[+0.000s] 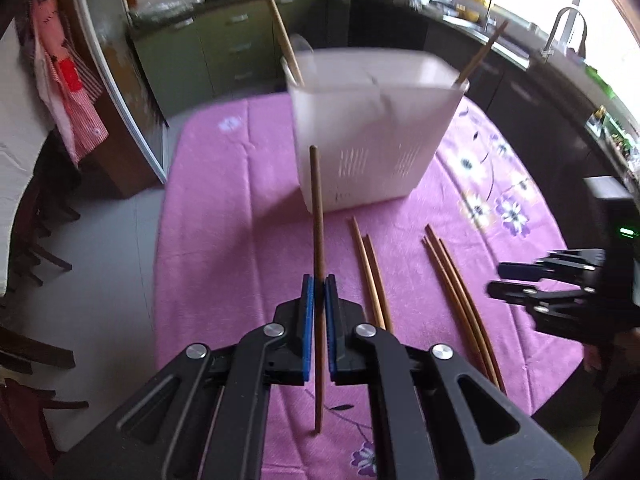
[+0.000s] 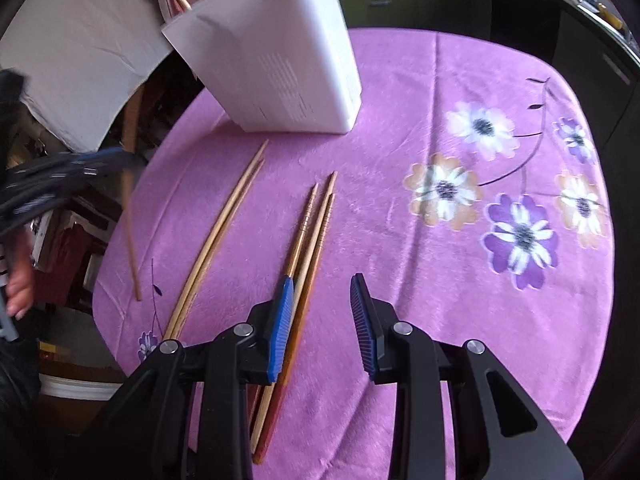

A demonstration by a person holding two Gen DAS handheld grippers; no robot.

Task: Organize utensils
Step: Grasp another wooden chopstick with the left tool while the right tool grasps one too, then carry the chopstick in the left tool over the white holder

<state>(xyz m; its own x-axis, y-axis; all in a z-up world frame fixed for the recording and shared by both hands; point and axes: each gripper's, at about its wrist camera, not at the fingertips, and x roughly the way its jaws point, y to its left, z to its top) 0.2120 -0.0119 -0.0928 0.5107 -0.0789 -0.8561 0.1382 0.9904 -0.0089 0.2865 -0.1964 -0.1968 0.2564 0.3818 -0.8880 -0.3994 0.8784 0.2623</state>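
Observation:
My left gripper [image 1: 319,280] is shut on a brown chopstick [image 1: 318,216] and holds it upright above the purple tablecloth, in front of the white utensil holder [image 1: 372,136]. Two chopsticks [image 1: 280,28] stand in the holder. A pair of chopsticks [image 1: 372,276] and three more [image 1: 460,292] lie on the cloth to the right. My right gripper [image 2: 322,284] is open and empty, low over the three chopsticks [image 2: 310,236], with the pair [image 2: 224,232] to its left. The holder [image 2: 272,52] stands beyond. The right gripper also shows in the left wrist view [image 1: 494,280].
The round table [image 2: 460,80] has a purple flowered cloth and falls off at its edges. Dark chairs [image 1: 36,248] stand at the left. Kitchen counters [image 1: 520,48] and green cabinets [image 1: 236,44] run along the back.

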